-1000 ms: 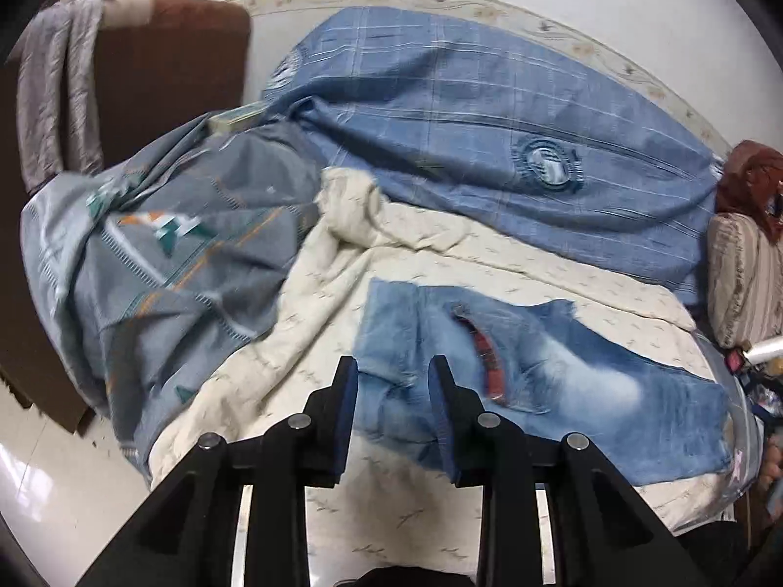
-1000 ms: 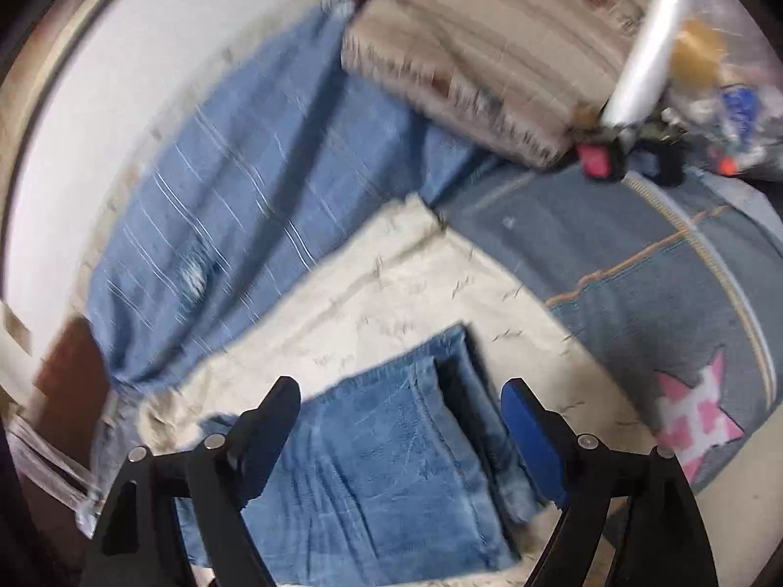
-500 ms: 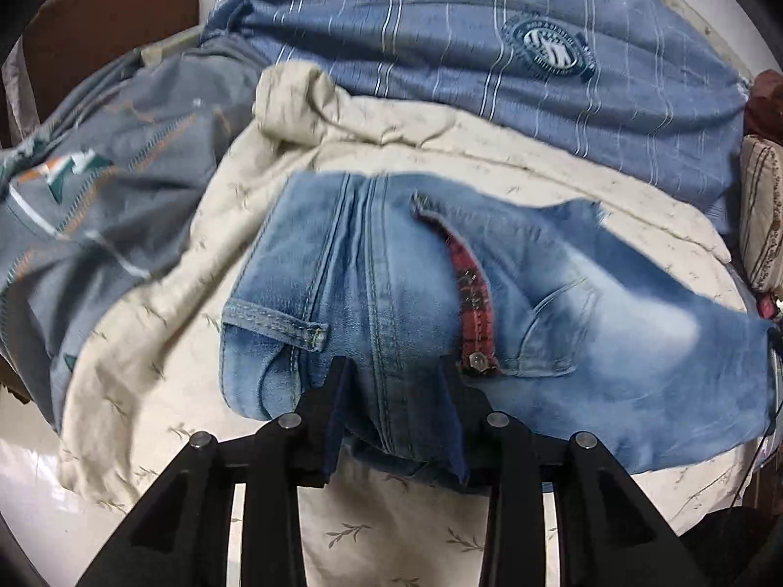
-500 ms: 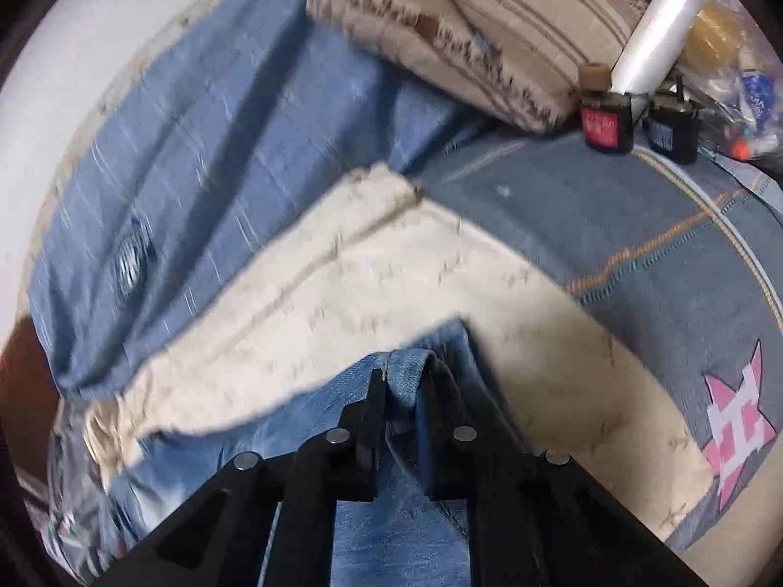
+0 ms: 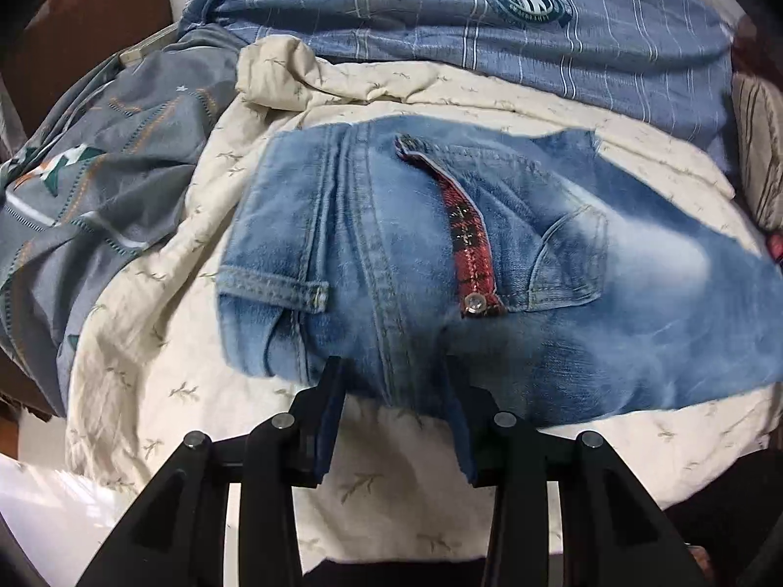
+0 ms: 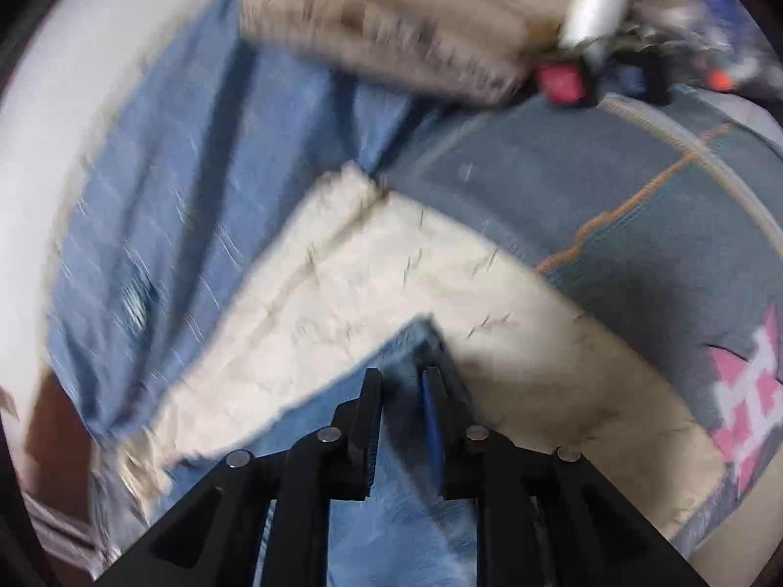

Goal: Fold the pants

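Jeans (image 5: 391,264) now sit pinched in both grippers, right jaws easing apart.

The pants (image 5: 489,269) are light blue, washed denim jeans, lying flat across a cream sheet (image 5: 161,342) on the bed. They are folded along their length, legs stacked. The waist end lies in the left wrist view, showing a belt loop (image 5: 274,288), a centre seam, a pocket (image 5: 567,259), and an opened waistband flap with red plaid lining (image 5: 467,239) and a metal button (image 5: 473,302). The near edge at the seam is bunched upward. In the right wrist view, blurred, one corner of the leg end (image 6: 416,337) is lifted to a peak.
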The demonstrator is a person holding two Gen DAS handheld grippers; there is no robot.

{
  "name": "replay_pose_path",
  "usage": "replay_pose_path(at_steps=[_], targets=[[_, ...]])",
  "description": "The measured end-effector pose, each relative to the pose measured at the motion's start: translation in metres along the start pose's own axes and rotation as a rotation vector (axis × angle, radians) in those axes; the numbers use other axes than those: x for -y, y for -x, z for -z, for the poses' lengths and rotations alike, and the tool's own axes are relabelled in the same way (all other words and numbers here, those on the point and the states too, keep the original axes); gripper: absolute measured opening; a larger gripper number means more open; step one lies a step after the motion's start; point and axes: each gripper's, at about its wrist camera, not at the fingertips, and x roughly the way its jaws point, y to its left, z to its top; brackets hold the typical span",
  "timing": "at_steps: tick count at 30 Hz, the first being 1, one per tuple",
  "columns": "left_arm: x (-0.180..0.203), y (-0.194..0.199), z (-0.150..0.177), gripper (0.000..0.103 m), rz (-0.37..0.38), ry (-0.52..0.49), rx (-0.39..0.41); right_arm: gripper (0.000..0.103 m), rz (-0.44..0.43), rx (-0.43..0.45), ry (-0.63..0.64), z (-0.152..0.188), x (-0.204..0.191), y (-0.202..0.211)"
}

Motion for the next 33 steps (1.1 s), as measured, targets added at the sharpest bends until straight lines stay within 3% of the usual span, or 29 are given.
replay_pose_path(at_steps=[3, 6, 9, 12, 19, 22, 28, 33], targets=[[-0.002, 0.029, -0.003, 0.04, 0.0, 0.01, 0.102, 0.019, -0.04, 0.106, 0.03, 0.004, -0.002, 0.029], [0.007, 0.044, -0.011, 0.041, 0.012, 0.0, 0.164, 0.019, -0.093, 0.055, 0.084, 0.02, -0.019, 0.031], [0.02, 0.036, -0.02, 0.041, 0.026, -0.017, 0.148, 0.019, -0.108, -0.05, 0.186, 0.038, -0.049, 0.015], [0.032, 0.014, -0.023, 0.041, -0.02, -0.041, 0.103, 0.019, -0.128, -0.11, 0.266, 0.055, -0.075, 0.003], [0.021, -0.011, -0.005, 0.043, -0.079, -0.022, 0.025, 0.019, -0.134, -0.249, 0.458, 0.098, -0.129, -0.031], [0.016, -0.018, 0.001, 0.046, -0.076, -0.016, -0.006, 0.019, -0.097, -0.288, 0.534, 0.119, -0.154, -0.049], [0.016, -0.018, 0.003, 0.046, -0.072, -0.046, -0.011, 0.019, 0.005, -0.387, 0.489, 0.13, -0.161, -0.093], [0.011, -0.02, -0.002, 0.046, -0.046, -0.034, -0.02, 0.018, -0.007, -0.362, 0.434, 0.121, -0.159, -0.105]])
